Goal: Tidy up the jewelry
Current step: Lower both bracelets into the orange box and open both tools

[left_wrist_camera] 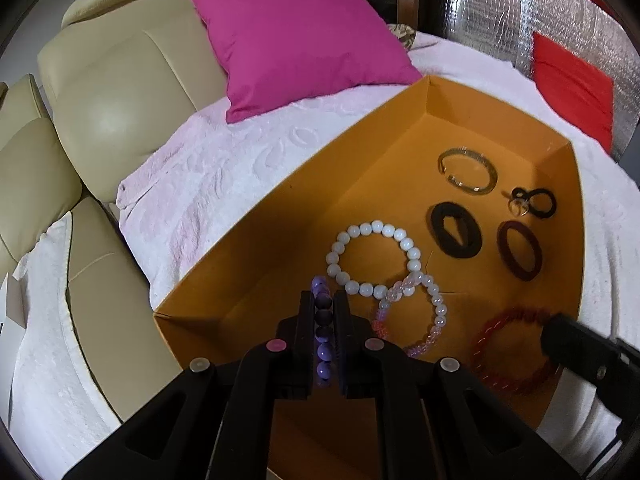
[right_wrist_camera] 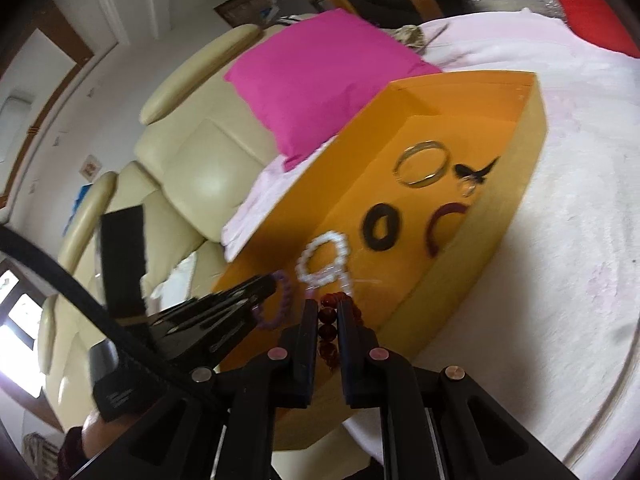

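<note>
An open orange box [left_wrist_camera: 256,256] lies on a white bed cover. Inside it are a white bead bracelet [left_wrist_camera: 374,258], a pale pink bead bracelet [left_wrist_camera: 416,316], a black hair tie [left_wrist_camera: 456,230], a dark red hair tie [left_wrist_camera: 520,250], a gold bangle [left_wrist_camera: 468,170] and a small black looped piece [left_wrist_camera: 534,202]. My left gripper [left_wrist_camera: 324,304] is shut on a purple bead bracelet [left_wrist_camera: 323,336] over the box's near corner. My right gripper [right_wrist_camera: 325,312] is shut on a red bead bracelet [right_wrist_camera: 328,328]; that bracelet [left_wrist_camera: 516,352] hangs over the box's near right part. The box also shows in the right wrist view [right_wrist_camera: 500,216].
A magenta pillow [left_wrist_camera: 304,36] leans behind the box. A cream padded headboard [left_wrist_camera: 120,112] stands to the left. A red cushion [left_wrist_camera: 572,88] lies at the far right. The white cover [right_wrist_camera: 560,240] spreads to the right of the box.
</note>
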The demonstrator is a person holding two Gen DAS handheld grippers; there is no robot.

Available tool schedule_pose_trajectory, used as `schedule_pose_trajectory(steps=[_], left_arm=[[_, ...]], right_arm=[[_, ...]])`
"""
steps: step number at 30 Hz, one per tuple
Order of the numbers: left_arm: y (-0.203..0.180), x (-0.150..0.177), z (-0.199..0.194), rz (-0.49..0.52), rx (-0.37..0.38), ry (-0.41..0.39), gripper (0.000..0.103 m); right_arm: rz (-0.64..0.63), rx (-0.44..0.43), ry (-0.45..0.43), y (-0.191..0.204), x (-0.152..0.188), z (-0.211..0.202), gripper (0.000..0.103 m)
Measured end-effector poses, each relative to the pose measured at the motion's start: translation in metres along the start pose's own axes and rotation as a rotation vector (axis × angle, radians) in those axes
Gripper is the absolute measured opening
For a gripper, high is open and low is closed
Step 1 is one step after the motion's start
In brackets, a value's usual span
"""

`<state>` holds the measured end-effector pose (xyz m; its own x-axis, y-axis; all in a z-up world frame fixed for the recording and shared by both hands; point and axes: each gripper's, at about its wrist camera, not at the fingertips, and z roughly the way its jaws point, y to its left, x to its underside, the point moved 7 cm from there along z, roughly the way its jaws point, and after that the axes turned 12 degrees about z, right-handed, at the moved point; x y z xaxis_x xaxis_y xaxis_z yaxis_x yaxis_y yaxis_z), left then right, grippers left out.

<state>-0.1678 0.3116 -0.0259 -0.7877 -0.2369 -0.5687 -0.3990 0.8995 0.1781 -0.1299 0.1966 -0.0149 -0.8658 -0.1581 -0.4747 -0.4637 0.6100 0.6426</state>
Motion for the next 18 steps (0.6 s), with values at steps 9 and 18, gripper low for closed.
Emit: schedule_pose_trajectory(steps=[9,18], left_arm=[[-0.007,0.005,0.007,0.027,-0.035,0.032,0.052],[-0.011,-0.006,-0.028,0.081,-0.089,-0.055,0.068]], right_arm=[[0.045,0.020,-0.055,-0.011,-0.017,-0.001,0.014],[0.067,0.006,-0.094,-0.013,-0.029,-0.021,0.034]])
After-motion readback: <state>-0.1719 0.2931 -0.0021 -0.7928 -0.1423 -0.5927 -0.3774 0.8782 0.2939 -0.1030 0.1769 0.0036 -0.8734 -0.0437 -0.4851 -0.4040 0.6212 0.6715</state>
